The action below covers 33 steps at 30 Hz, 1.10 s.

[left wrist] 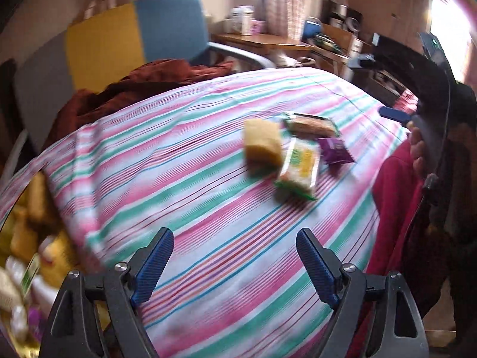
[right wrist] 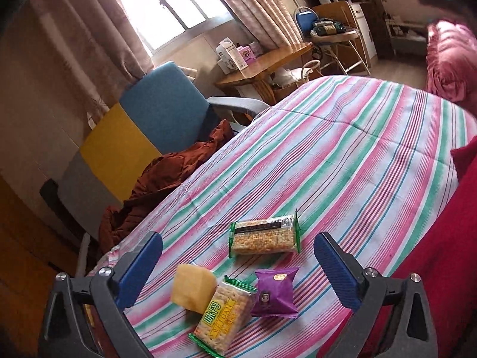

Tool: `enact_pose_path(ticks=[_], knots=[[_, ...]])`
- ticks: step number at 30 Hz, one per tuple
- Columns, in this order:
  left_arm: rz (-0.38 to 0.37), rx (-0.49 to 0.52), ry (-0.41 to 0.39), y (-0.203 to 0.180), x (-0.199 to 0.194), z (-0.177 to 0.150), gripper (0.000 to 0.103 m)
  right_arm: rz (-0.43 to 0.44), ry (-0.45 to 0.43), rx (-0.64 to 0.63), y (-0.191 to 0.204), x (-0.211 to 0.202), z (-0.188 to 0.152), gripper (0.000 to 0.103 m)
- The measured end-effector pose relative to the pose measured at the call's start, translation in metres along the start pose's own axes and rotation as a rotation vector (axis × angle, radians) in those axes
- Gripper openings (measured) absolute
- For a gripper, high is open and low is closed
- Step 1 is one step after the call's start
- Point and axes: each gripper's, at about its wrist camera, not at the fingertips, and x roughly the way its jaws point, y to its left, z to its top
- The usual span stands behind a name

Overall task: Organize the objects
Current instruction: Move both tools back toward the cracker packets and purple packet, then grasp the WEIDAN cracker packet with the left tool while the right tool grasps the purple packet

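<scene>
Striped bedsheet (right wrist: 342,149) carries four snacks in a cluster. Right gripper (right wrist: 238,271) tilts down over them, jaws wide and empty; the upper cracker packet (right wrist: 263,235) lies crosswise, the green-yellow cracker packet (right wrist: 222,317) on a diagonal. Left gripper (left wrist: 235,265) hangs nearer the bed's edge, jaws wide, empty.

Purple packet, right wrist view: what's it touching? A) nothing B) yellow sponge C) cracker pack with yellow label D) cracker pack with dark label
C: the purple packet lies edge to edge with the yellow-label cracker pack; striped cloth shows between it and the dark-label pack, and the sponge lies beyond the yellow-label pack.
</scene>
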Motion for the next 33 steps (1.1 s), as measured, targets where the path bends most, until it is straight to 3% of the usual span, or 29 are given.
enact_pose_path(ticks=[4, 17, 24, 26, 28, 33], knots=[[-0.056, 0.045, 0.012, -0.022, 0.021, 0.017, 0.077, 0.017, 0.016, 0.006, -0.001, 0.002, 0.0, 0.102], [-0.117, 0.206, 0.063, -0.068, 0.086, 0.054, 0.077, 0.05, 0.084, 0.014, -0.001, 0.014, -0.003, 0.103], [-0.131, 0.223, 0.116, -0.082, 0.127, 0.064, 0.074, 0.058, 0.099, 0.03, -0.003, 0.017, -0.002, 0.103], [-0.133, 0.214, 0.122, -0.081, 0.131, 0.063, 0.068, 0.051, 0.101, 0.025, -0.002, 0.018, -0.002, 0.103], [-0.133, 0.203, 0.101, -0.077, 0.127, 0.059, 0.049, 0.043, 0.102, 0.022, -0.001, 0.019, -0.002, 0.103], [-0.126, 0.125, 0.087, -0.054, 0.106, 0.036, 0.049, 0.023, 0.11, 0.01, -0.001, 0.021, -0.004, 0.103]])
